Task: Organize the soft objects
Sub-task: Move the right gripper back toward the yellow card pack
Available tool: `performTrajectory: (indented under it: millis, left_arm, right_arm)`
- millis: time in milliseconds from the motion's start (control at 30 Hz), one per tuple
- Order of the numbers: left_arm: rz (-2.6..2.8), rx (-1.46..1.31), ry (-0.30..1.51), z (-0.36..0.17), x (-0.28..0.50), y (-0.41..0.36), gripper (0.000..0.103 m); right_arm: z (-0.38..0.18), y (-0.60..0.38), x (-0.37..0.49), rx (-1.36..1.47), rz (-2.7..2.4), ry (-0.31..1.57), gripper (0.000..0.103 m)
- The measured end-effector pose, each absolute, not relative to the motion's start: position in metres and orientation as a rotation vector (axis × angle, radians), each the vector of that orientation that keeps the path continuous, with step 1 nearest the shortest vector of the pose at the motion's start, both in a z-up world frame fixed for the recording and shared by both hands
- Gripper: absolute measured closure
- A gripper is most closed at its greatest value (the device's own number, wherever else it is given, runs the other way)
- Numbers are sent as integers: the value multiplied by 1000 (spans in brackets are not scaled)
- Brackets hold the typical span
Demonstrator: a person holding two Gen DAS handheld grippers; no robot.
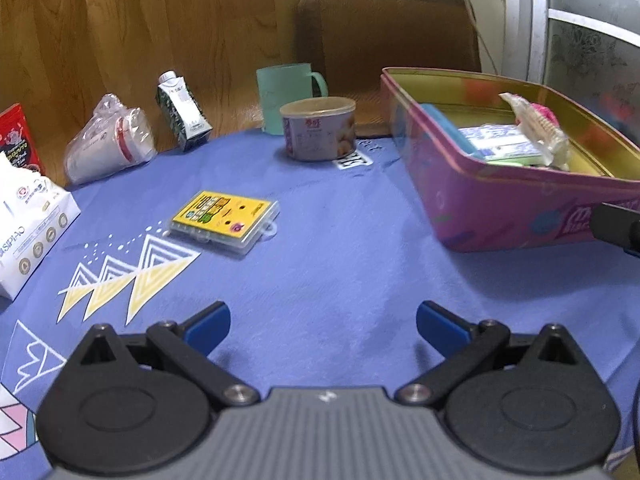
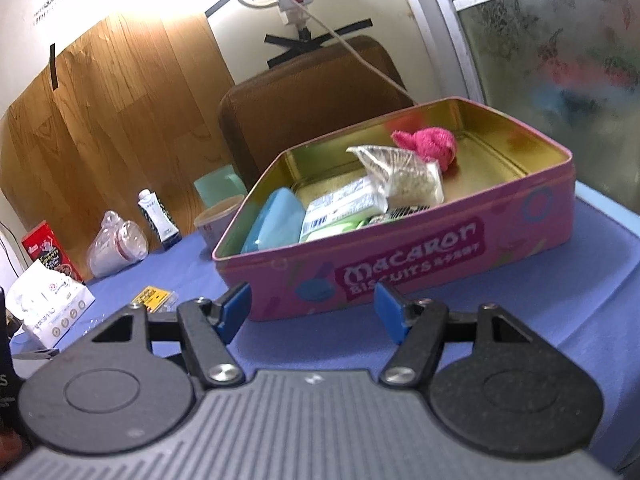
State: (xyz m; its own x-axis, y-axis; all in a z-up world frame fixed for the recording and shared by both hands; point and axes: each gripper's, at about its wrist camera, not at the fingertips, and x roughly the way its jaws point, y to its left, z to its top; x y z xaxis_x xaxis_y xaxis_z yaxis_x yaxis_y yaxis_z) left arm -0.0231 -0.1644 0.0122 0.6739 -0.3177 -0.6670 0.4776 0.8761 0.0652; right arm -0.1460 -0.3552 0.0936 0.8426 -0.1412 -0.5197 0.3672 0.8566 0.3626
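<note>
A pink biscuit tin [image 2: 420, 264] stands open on the blue cloth [image 1: 320, 280]. Inside it lie a pink knitted ball [image 2: 430, 148], a clear crinkled packet [image 2: 404, 176], a white and green pack [image 2: 340, 208] and a light blue case [image 2: 276, 220]. My right gripper [image 2: 314, 312] hovers just in front of the tin's near wall, open, nothing between its blue pads. In the left wrist view the tin [image 1: 500, 204] sits at the right. My left gripper [image 1: 323, 326] is open and empty above the cloth. A yellow clear-cased pack [image 1: 224, 222] lies ahead of it.
Along the back stand a round tub [image 1: 318, 128], a mint mug [image 1: 286, 96], a milk carton [image 1: 182, 114] and bagged paper cups [image 1: 110, 144]. A tissue pack [image 1: 28, 224] and a red box [image 1: 18, 136] sit at the left. A brown chair back [image 1: 384, 48] rises behind the table.
</note>
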Motion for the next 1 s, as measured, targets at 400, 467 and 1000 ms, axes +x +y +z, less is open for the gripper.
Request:
performTrajectory:
  millis: [400,467,1000]
  left_arm:
    - [-419,236,715,3,-9,-147,0]
    - [-413,235,711,3,-7,-143,0]
    - [-269,163,709,4,34,-78,0]
  right_arm:
    - [87,-341,-131,460,-250,546,33]
    - [86,-336,-127,450,-237,556,33]
    - [83,-266,-87,292,-49,647,33]
